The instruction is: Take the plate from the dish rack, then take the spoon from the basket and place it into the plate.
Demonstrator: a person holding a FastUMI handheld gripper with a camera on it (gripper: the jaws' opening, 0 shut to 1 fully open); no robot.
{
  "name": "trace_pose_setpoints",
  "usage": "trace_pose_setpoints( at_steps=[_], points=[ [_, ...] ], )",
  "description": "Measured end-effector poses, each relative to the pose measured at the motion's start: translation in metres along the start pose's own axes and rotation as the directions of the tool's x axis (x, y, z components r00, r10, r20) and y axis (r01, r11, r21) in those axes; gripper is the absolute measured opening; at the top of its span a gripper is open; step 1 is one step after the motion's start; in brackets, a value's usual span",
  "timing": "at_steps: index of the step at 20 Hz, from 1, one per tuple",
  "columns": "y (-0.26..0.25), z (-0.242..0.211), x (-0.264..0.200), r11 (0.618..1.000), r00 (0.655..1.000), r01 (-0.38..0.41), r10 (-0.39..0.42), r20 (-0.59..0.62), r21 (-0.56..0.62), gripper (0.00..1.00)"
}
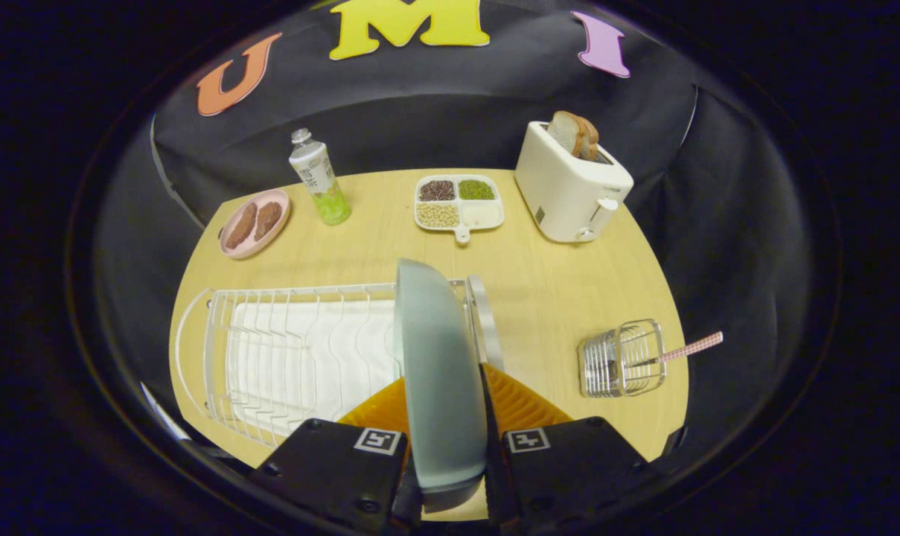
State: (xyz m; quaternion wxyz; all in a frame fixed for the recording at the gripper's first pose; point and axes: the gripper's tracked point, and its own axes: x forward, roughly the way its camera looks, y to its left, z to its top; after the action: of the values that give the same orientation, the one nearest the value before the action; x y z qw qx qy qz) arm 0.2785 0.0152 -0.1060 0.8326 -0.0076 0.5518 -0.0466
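A pale grey-blue plate (438, 372) stands on edge between my two fingers, and my gripper (444, 417) is shut on its rim. The plate rises over the right end of the white wire dish rack (301, 350); I cannot tell whether it still touches the rack. To the right of the fingers a small wire basket (622, 359) stands on the table. A spoon with a pink checked handle (689, 347) sticks out of it to the right; its bowl is hidden inside the basket.
On the far side of the wooden table (561, 290) are a pink dish with brown food (254, 222), a bottle with a green drink (319, 186), a white divided tray of beans (458, 202) and a white toaster holding bread (571, 186).
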Motion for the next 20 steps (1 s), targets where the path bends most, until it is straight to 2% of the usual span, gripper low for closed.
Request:
trace_pose_setpoints(
  at_steps=[4,7,9,14,20],
  points=[
    [-0.015,0.013,-0.022,0.993,0.993,0.104,-0.101,0.060,-0.052,0.36],
    [-0.012,0.018,-0.048,0.993,0.989,0.100,-0.093,0.117,-0.059,0.36],
    [-0.008,0.008,-0.062,0.996,0.989,0.067,-0.059,0.133,-0.059,0.36],
    [0.002,-0.035,-0.091,0.996,0.985,-0.076,0.082,0.154,-0.041,0.36],
    [0.001,-0.110,-0.095,0.983,0.973,-0.186,0.185,0.138,-0.007,0.36]
  ],
)
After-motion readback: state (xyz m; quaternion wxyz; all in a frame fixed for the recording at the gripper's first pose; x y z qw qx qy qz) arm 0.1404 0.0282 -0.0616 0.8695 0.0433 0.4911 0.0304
